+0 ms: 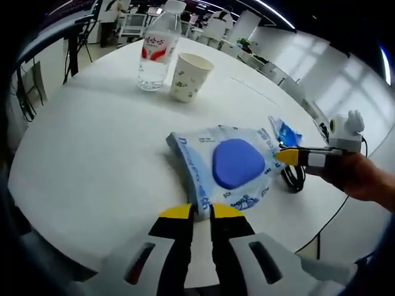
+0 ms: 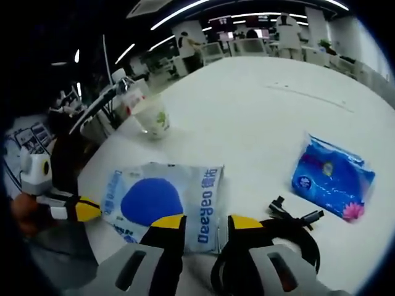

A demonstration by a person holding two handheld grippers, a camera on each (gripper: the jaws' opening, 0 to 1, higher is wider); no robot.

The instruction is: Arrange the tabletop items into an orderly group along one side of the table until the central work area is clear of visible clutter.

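Pinching the near edge of a white and blue wet-wipes pack (image 1: 229,165), the left gripper (image 1: 202,211) has its yellow-tipped jaws closed on the wrapper at 6 o'clock in the left gripper view. At 3 o'clock the right gripper (image 1: 285,156) touches the pack's far side; in the right gripper view its jaws (image 2: 200,222) stand apart over the pack's edge. Beside them, at 5 o'clock, lies a coiled black cable (image 2: 290,228), and at 3 o'clock a blue tissue packet (image 2: 333,176). Farther off on the round white table (image 1: 92,142), at 12 o'clock, stand a floral paper cup (image 1: 189,76) and a clear water bottle (image 1: 158,46), just beside each other.
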